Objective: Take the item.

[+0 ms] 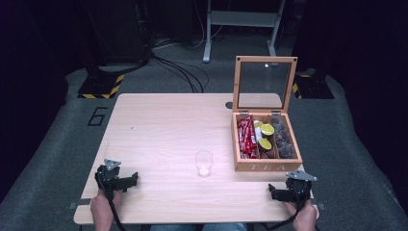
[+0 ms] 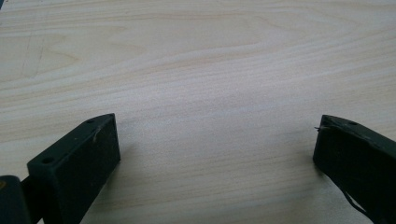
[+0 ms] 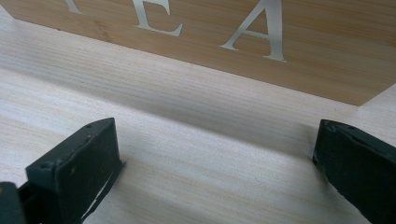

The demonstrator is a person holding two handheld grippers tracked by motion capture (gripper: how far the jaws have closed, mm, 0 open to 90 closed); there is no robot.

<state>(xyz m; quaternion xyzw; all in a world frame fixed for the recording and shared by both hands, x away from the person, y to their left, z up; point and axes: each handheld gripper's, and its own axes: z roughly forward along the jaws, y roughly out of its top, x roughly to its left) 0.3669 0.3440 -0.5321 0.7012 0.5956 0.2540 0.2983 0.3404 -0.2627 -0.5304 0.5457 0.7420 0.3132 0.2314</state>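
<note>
Light falls from above onto the table [image 1: 163,130], leaving the surrounding room dark. Glare whitens the tea box's [image 1: 267,166] glass lid. The high view is soft and grainy; the gripper views are sharper, with jaw shadows on the wood.

Each black tool [image 1: 136,178] [image 1: 271,190] carries a grey three-cornered plate, a trailing black cable and seemingly small screw holes in its jaws.

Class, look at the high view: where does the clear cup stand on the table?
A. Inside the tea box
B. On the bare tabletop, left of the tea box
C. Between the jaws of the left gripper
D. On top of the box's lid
B. The cup stands alone on the table, just left of the tea box and apart from it.
</note>
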